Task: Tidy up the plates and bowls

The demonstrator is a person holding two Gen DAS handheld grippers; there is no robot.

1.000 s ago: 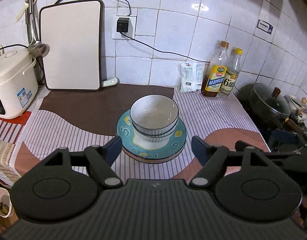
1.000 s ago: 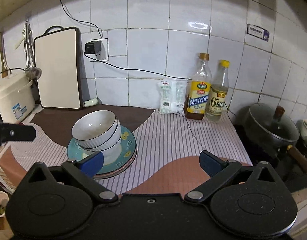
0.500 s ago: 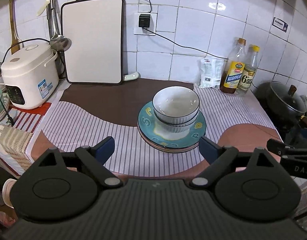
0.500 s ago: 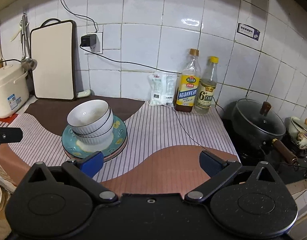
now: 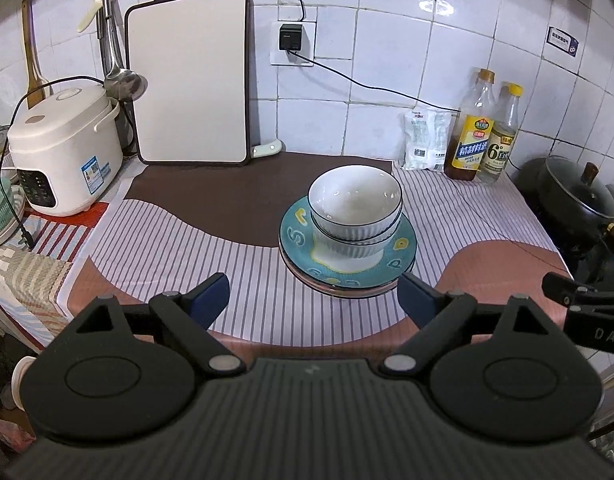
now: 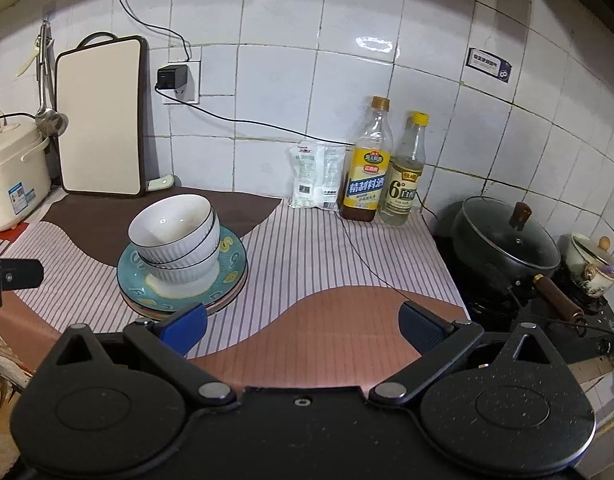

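Note:
Two white ribbed bowls (image 5: 355,208) sit nested on a teal plate (image 5: 297,232), which lies on another plate, in the middle of the striped counter mat. The stack also shows in the right wrist view, bowls (image 6: 175,236) on the teal plate (image 6: 231,268). My left gripper (image 5: 313,296) is open and empty, held back over the counter's front edge, short of the stack. My right gripper (image 6: 303,326) is open and empty, to the right of the stack over the pink patch of the mat.
A rice cooker (image 5: 63,156) stands at the left, a cutting board (image 5: 191,80) leans on the wall. Two bottles (image 5: 483,136) and a packet (image 5: 425,140) stand at the back right. A lidded black pot (image 6: 507,240) sits on the stove at the right.
Both grippers have drawn back from the stack toward the counter's front edge. The bowls and plates have not moved.

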